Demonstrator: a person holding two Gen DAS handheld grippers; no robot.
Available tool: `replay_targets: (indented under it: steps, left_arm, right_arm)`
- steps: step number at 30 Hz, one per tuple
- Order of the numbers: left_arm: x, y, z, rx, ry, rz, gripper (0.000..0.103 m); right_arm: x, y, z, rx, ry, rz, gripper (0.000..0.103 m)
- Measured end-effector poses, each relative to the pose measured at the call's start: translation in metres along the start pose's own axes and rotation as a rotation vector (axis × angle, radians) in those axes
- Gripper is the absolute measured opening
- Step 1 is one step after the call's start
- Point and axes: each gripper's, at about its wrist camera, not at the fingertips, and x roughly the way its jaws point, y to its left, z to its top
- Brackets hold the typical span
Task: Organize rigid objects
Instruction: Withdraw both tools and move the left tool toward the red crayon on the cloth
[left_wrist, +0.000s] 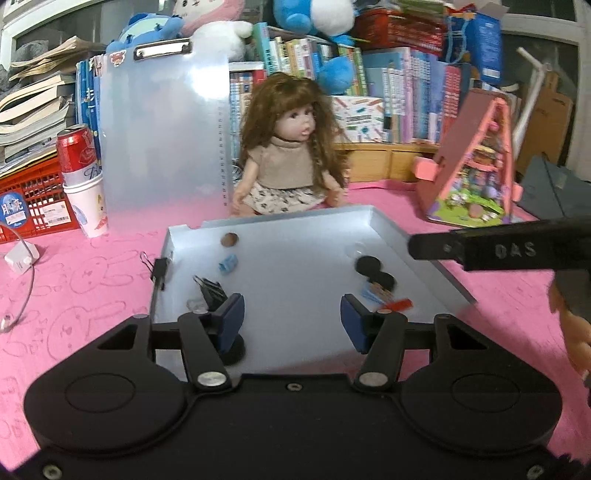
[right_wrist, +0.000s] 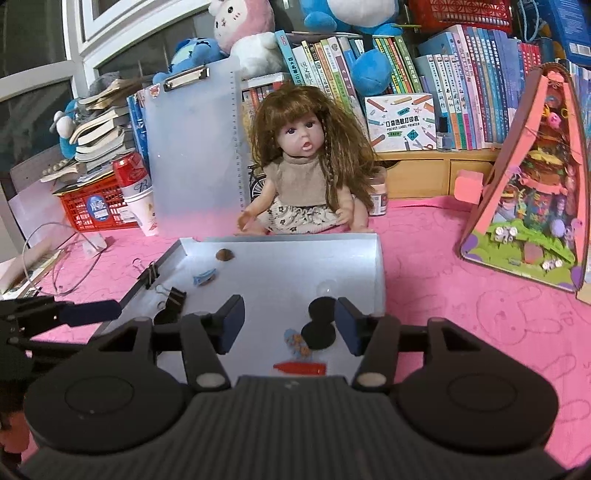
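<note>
A grey tray (left_wrist: 413, 236) (right_wrist: 365, 258) lies on the pink cloth. In it are black binder clips (left_wrist: 210, 291) (right_wrist: 173, 299), a blue clip (left_wrist: 227, 264) (right_wrist: 204, 277), a brown disc (left_wrist: 229, 239) (right_wrist: 224, 254), black discs (left_wrist: 373, 271) (right_wrist: 319, 323) and a red piece (left_wrist: 397, 304) (right_wrist: 300, 368). My left gripper (left_wrist: 291, 321) is open and empty over the tray's near edge. My right gripper (right_wrist: 288, 321) is open and empty, with the black discs by its right finger.
A doll (left_wrist: 291, 147) (right_wrist: 306, 162) sits behind the tray. A clear clipboard (left_wrist: 162, 140) (right_wrist: 195, 147), a red can in a paper cup (left_wrist: 81, 177) (right_wrist: 138, 192) and a red crate (left_wrist: 33, 199) stand left. A pink toy house (left_wrist: 476, 162) (right_wrist: 535, 177) stands right. Books fill the back.
</note>
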Motion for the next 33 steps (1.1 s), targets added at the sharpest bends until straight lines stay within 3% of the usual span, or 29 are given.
replay_targets:
  steps: [5,15,20,33]
  left_arm:
    - [-0.019,-0.011,-0.021,0.014,-0.022,-0.02,0.063]
    - [-0.035,-0.026,-0.058,0.033,0.014,-0.081,0.064]
    - [-0.037,-0.034,-0.073,0.061,0.012,-0.084,0.068]
    - [-0.025,-0.048,-0.09,0.078,0.064,-0.153,0.067]
  right_arm:
    - [-0.009,0.0,-0.012,0.005,0.004,0.007,0.069]
    - [-0.015,-0.003,-0.035,0.009,0.024,-0.004,0.071]
    - [-0.013,-0.001,-0.045,0.002,0.047,0.002,0.072]
    - [-0.011,0.008,-0.054,-0.035,0.067,0.014,0.081]
